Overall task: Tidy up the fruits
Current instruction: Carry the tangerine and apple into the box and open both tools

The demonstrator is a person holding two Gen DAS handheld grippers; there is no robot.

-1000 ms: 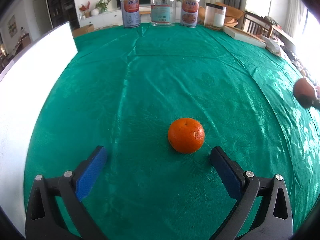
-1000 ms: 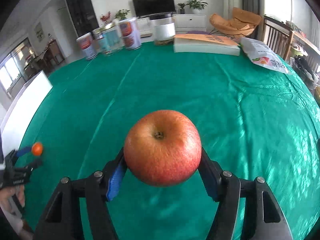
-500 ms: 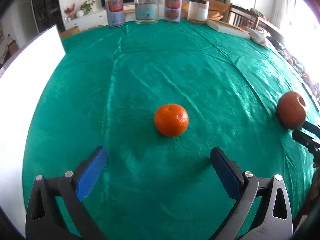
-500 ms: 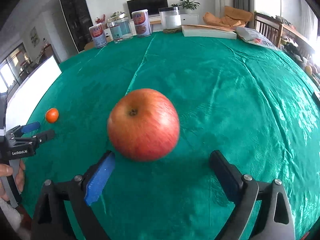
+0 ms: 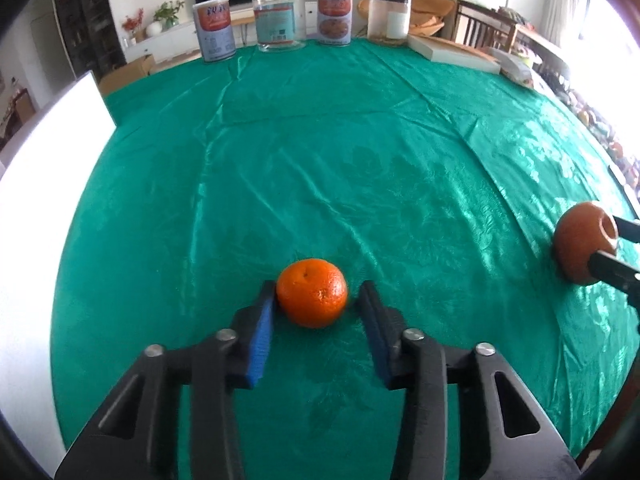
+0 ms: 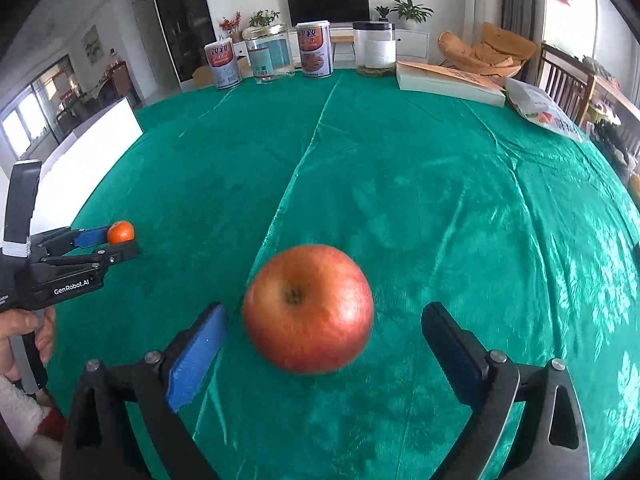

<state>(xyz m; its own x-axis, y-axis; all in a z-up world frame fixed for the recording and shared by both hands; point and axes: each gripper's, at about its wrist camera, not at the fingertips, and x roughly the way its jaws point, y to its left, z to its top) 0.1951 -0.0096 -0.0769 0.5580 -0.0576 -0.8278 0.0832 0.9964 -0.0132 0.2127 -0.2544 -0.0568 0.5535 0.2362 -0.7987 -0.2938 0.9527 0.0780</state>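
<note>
L claw (image 5: 316, 300) has just been closing on the orange (image 5: 312, 298), likely for pickup – contact unclear. R claw (image 6: 324, 334) wide open, apple (image 6: 308, 308) loose on desk (image 6: 440, 184), well right of orange.

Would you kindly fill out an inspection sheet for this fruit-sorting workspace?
Surface: creased green tablecloth.
Job's things: small orange mandarin and red apple, both on the cloth, well apart.
Clutter: printed tins, glass jar, clear canister, flat white box and snack bag along the far edge; white board at the left.
Grippers: left claw just closed on the mandarin; right claw just opened wide, apple between its jaws untouched.
Cables: nothing seen.
Surroundings: living room with television, potted plants, wooden chairs.
</note>
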